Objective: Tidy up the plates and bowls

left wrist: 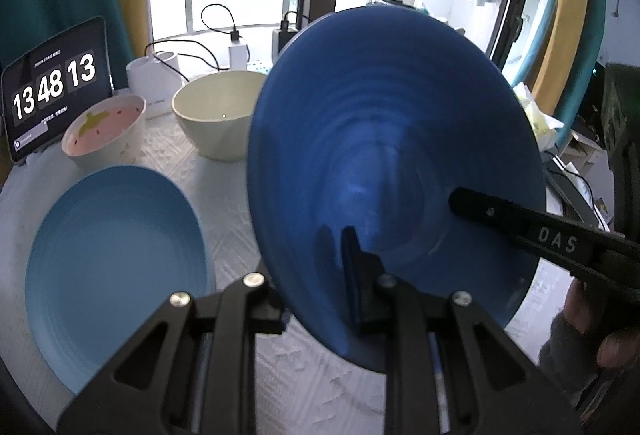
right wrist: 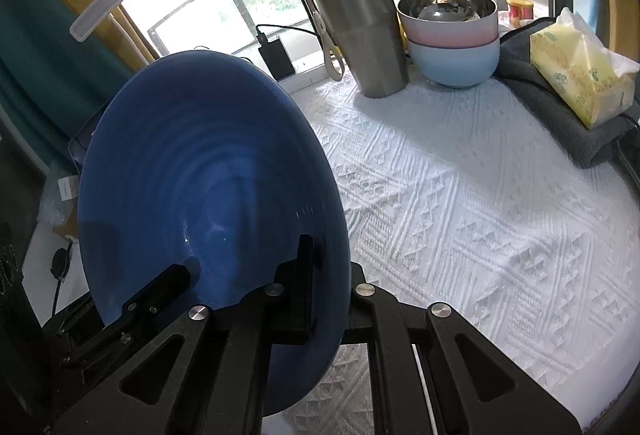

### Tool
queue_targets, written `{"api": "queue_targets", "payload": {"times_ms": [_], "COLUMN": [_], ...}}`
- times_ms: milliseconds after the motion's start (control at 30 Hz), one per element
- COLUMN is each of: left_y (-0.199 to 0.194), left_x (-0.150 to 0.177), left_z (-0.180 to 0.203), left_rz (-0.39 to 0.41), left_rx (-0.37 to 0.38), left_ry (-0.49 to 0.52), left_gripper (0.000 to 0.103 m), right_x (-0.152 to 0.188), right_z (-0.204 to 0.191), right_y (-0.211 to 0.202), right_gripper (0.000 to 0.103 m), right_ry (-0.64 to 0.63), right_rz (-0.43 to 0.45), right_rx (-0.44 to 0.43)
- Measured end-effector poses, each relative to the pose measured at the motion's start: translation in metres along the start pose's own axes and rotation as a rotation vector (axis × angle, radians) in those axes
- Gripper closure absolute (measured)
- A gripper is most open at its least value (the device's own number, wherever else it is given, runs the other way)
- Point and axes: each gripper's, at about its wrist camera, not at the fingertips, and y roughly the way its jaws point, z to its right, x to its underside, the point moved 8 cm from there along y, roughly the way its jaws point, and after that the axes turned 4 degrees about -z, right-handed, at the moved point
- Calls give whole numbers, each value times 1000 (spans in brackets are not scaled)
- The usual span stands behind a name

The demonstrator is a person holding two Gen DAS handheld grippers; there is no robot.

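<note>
A dark blue plate (left wrist: 384, 139) hangs tilted on edge above the white tablecloth, held from both sides. My left gripper (left wrist: 340, 251) is shut on its lower rim, one finger on the inner face and the other hidden behind. My right gripper (left wrist: 472, 201) reaches in from the right and clamps the opposite rim. In the right wrist view the same plate (right wrist: 200, 171) fills the left side, with my right gripper (right wrist: 316, 255) shut on its edge and the left gripper (right wrist: 180, 275) at the lower left. A light blue plate (left wrist: 116, 263) lies flat on the table to the left.
A pink-lined bowl (left wrist: 104, 131) and a cream bowl (left wrist: 216, 111) stand behind the light blue plate, near a tablet clock (left wrist: 52, 87). At the far right stand a steel tumbler (right wrist: 356, 35), a pink bowl stacked in a light blue bowl (right wrist: 456, 63), and a tissue pack (right wrist: 580, 71).
</note>
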Motion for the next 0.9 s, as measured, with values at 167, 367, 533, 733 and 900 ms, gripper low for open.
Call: {"api": "queue_targets", "payload": {"times_ms": [167,367,533,733,900], "left_y": [1,1,-1,0,0], "left_x": [5,10,14,17,18], "left_z": [-1,-7,-10,-8,-6], "left_rz": [-21,-38,-44,-59,-62], "left_rx": [-4,-12,-14,-10,2], "left_ry": [-4,-17,-20,-3,10], "left_gripper": [80,79,79,78,77], "right_x": [4,7,12,14,12], "right_z": [2,7,9,7,12], "right_y": [3,7,8,1,-2], "right_gripper": [96,96,96,93,93], "right_ry": [19,53,69,74,94], "right_rz": [-18,-37,-49,-37,-27], "right_rx": [6,23,36,47,61]}}
